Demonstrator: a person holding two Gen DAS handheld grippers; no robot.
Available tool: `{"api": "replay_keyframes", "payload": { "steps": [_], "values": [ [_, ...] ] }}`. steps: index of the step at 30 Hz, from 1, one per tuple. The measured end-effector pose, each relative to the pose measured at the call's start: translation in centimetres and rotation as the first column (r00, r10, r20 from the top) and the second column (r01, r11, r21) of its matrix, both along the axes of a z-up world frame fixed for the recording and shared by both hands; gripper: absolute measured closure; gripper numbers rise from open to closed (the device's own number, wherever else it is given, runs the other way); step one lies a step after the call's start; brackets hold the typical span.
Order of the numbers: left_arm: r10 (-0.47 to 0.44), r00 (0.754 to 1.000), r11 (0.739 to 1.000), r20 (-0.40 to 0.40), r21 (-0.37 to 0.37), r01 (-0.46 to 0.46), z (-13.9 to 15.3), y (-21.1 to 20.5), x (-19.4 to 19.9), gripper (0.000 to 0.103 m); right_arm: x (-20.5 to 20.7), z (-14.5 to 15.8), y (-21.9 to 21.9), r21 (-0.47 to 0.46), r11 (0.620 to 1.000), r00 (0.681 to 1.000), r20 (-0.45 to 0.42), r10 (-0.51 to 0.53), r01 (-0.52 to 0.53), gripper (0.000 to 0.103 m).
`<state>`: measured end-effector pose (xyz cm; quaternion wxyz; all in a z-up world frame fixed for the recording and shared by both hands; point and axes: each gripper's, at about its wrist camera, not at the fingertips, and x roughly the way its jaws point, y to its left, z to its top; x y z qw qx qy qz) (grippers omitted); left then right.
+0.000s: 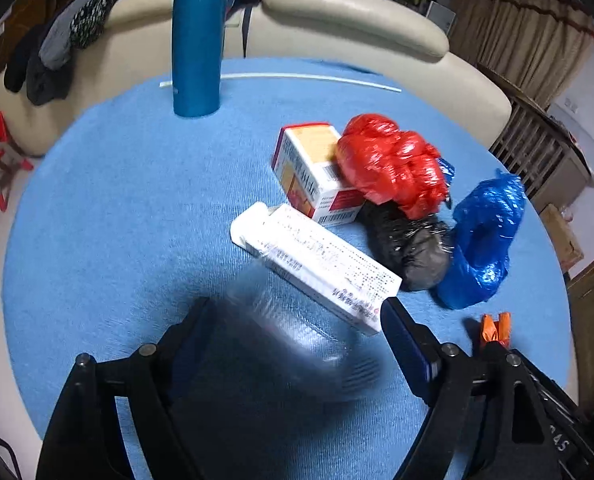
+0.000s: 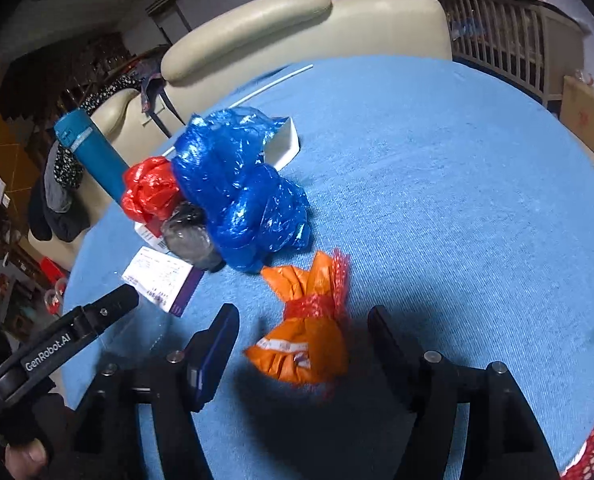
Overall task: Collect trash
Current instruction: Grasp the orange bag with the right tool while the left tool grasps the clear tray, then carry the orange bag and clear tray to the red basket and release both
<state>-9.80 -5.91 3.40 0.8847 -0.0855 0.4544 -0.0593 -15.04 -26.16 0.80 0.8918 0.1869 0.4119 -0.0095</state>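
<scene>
Left wrist: left gripper point(image 1: 293, 320) wide, straddling a blurred clear container point(image 1: 297, 340); white carton point(image 1: 317, 264) just beyond.

Right wrist: right gripper point(image 2: 303, 320) wide around orange bag point(image 2: 305, 344), near blue bag point(image 2: 241, 188). Risk: slick plastic slips on closing.

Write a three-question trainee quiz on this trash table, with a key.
1. True or false: the right gripper is shut on the orange plastic bag tied with red netting.
2. Which crumpled bag sits on top of the black plastic bag? A) red plastic bag B) crumpled blue plastic bag
3. Fill in: the tall teal cylindrical bottle stands ____ on the blue tablecloth.

Key: 1 false, the jaws are open around it; 2 A; 3 upright.
</scene>
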Motion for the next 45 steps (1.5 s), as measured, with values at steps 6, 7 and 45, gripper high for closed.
{"api": "replay_keyframes", "payload": {
  "steps": [6, 7, 45],
  "values": [
    [-0.050, 0.998, 0.998, -0.048, -0.036, 0.048, -1.5, 2.4, 0.6, 0.085, 1.1, -0.3, 1.0, -0.024, 0.998, 0.998, -0.012, 0.055, -0.055, 0.068],
    [-0.058, 0.997, 0.998, -0.048, -0.034, 0.056, -1.5, 2.8, 0.6, 0.085, 1.0, -0.4, 1.0, -0.025, 0.998, 0.998, -0.009, 0.057, -0.057, 0.068],
    [-0.263, 0.956, 0.963, 0.128, -0.032, 0.269, 4.1, -1.6, -7.0, 0.100, -8.6, 4.7, -1.6, -0.074, 0.996, 0.991, 0.127, -0.044, 0.054, 0.077]
  ]
}}
